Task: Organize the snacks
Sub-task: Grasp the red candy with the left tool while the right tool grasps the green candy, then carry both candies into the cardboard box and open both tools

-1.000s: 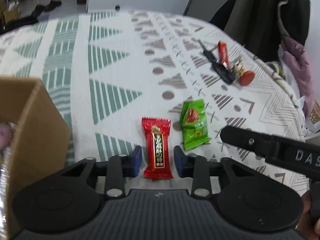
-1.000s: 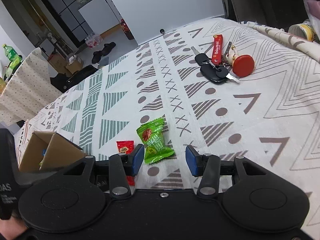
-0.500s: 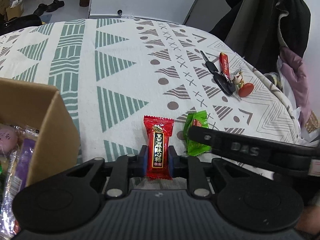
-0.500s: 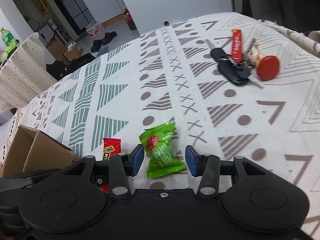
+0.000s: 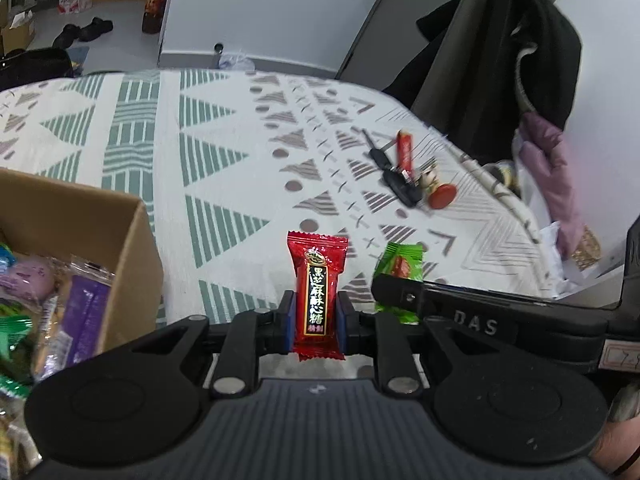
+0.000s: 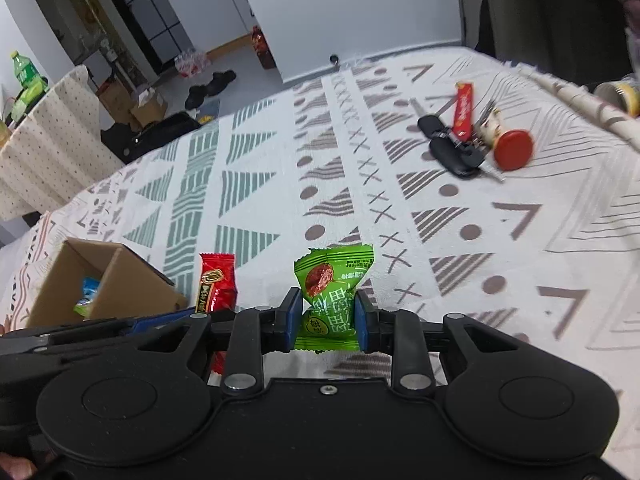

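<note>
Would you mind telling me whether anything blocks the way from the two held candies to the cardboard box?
Nothing visible does. The red candy and green candy are gripped; only bare tablecloth separates them from the open cardboard box.

Layout on the patterned tablecloth [image 6: 256, 152]. The cardboard box [image 5: 132, 240] stands at the near left, with snack packets [image 5: 52, 292] inside it. To its right, the left gripper [image 5: 313, 317] holds one candy [image 5: 317, 296] between its fingers. Further right, the right gripper [image 6: 325, 318] holds a second candy [image 6: 330, 292]; in the left wrist view this gripper lies in front of that candy. A bunch of keys [image 6: 464, 140] lies well behind, toward the far right of the table.
</note>
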### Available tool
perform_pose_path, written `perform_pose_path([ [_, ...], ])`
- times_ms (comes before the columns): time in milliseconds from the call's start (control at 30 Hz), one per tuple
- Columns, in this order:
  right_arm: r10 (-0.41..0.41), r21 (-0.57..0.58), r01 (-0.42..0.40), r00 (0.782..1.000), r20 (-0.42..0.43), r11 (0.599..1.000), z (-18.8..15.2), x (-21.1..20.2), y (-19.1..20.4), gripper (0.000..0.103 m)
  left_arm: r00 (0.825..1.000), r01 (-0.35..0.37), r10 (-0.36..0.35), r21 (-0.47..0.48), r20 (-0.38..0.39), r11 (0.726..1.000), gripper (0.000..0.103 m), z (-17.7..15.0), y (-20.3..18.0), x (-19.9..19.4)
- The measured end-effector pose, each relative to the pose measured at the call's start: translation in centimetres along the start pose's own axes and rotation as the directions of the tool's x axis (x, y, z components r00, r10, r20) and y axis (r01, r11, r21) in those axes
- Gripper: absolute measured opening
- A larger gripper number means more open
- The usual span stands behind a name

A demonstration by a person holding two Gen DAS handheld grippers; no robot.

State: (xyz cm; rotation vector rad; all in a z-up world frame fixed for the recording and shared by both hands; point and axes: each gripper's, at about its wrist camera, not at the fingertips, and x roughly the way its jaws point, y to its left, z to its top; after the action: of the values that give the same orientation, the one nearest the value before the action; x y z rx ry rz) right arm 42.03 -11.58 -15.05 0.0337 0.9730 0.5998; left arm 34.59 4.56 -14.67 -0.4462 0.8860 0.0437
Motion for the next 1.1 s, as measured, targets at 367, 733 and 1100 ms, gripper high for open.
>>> perform_pose_path([
  [367,0.02,0.005,-0.02,0.997,0.08,1.0,-0.4,-5.1,3.3,0.027,0.996,0.026,-0.028,0.024,0.089,0.999,0.019,-0.2,0.5,-6.6],
  [733,0.044,-0.042,-0.04,0.994,0.103,0.998,-1.0,-7.2,7.8,0.027,0.992,0.005,-0.008,0.029,0.123,1.0,0.019,-0.9,3.6,-10.7],
  [1100,0.061,-0.102,-0.049,0.991,0.12,0.994,-1.1,-7.6,12.3,0.027,0.988,-0.037,0.038,-0.01,0.148,0.999,0.019,-1.2,8.4,-13.6],
])
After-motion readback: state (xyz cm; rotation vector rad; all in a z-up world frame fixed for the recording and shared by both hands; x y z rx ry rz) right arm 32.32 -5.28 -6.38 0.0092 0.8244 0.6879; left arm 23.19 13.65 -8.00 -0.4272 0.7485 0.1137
